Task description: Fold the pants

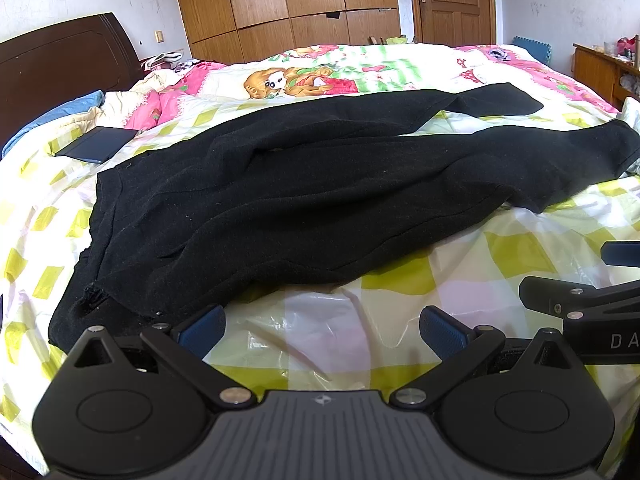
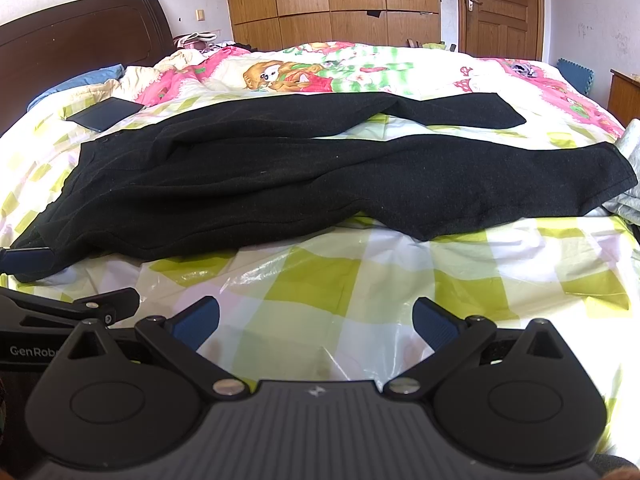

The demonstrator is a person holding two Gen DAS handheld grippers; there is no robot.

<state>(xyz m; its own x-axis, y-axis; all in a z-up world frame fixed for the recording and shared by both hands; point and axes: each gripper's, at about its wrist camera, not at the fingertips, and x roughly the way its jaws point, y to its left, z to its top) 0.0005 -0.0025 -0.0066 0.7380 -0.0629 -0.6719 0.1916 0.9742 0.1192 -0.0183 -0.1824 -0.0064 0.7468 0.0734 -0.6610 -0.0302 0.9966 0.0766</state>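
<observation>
Nearest, the left hand-held gripper hangs with its blue-padded fingers spread wide and nothing between them, just over the clear plastic sheet on the yellow-checked bedspread. The right hand-held gripper is likewise spread and empty, close beside the left one. Beyond both, at twelve o'clock, the black pants lie flat across the bed, waist toward nine o'clock, the two legs running toward three o'clock and parted at the ends. A dark flat pad sits at ten o'clock, apart from the pants. Farther off are a cartoon-print quilt, a dark headboard and a wooden wardrobe.
</observation>
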